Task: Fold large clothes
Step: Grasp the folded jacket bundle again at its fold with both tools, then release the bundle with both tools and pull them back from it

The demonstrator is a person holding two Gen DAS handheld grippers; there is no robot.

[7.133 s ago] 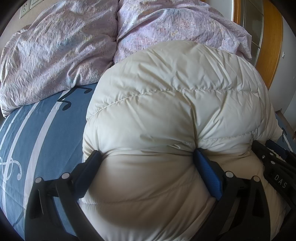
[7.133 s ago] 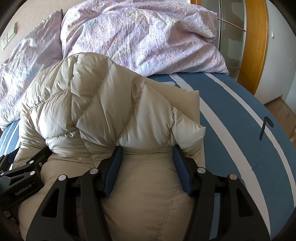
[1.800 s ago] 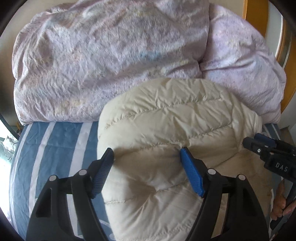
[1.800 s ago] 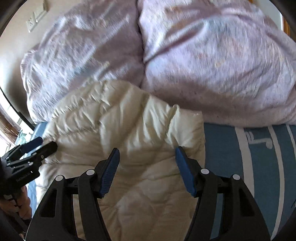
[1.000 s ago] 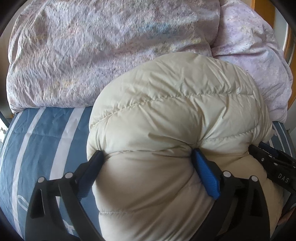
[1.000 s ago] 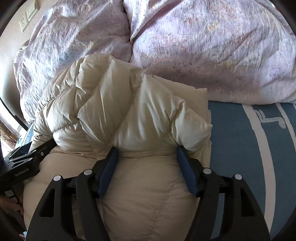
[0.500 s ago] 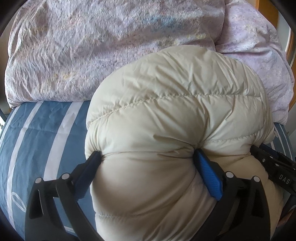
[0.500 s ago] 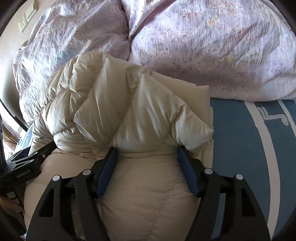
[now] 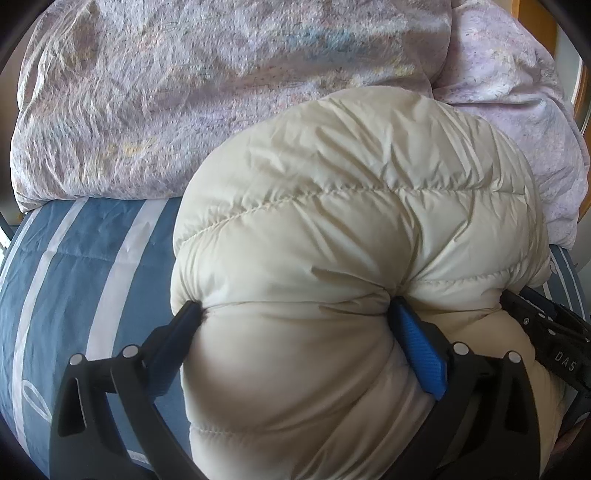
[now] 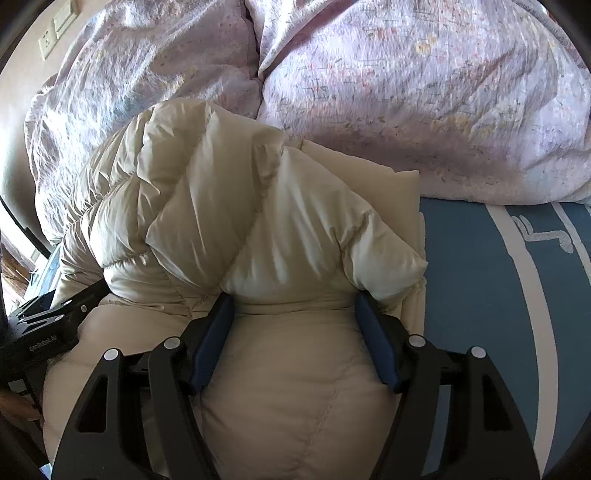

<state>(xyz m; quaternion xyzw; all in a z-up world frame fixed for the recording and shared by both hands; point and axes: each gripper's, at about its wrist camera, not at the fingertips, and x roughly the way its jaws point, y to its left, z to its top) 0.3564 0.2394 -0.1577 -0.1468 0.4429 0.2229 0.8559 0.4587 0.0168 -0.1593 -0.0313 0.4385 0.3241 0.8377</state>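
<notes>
Hidden: jacket (image 9: 351, 236) bulk blocks most of bed (image 9: 92, 258) centre in both views; lower hem cut off by frame bottom. Fold's underside not visible.

Left tool (image 9: 295, 317): wide, blue pads (image 9: 421, 354) pressed into puffy cream fabric on both sides, clamping a thick roll of jacket. Right tool (image 10: 295, 306): also wide, pads (image 10: 210, 339) dug into a folded bundle, fabric bulging over the tips. Both gripping jacket, raised off bed.

Jacket sits on blue striped bed, just in front of lilac duvet (image 9: 184, 92), touching it at the far edge.

Left wrist view only: right tool's black body (image 9: 546, 339) at right edge, w/ "DAS" lettering. Right wrist view only: left tool's body (image 10: 48, 325) at left edge, wall sockets (image 10: 55, 31) top left, flat jacket layer (image 10: 399, 184) under the bundle.
</notes>
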